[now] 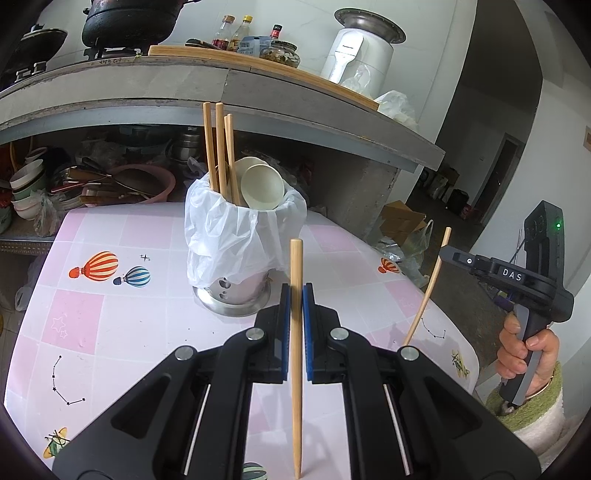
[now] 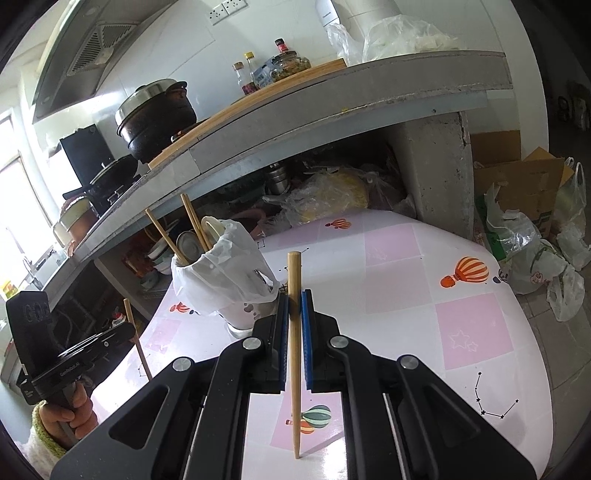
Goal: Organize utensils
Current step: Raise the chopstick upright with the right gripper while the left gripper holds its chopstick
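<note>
My left gripper is shut on a wooden chopstick that stands upright between the blue pads, tip down over the table. My right gripper is shut on another wooden chopstick, also upright. Each gripper shows in the other's view, the right one with its chopstick, the left one with its chopstick. A steel utensil holder lined with a white plastic bag stands just ahead on the table, holding three chopsticks and pale spoons. It also shows in the right wrist view.
The table has a pink and white cloth with balloon prints. A concrete counter overhangs the far side, with a pot, bottles and a white appliance on top. Bowls and pans sit underneath. Boxes and bags lie on the floor at right.
</note>
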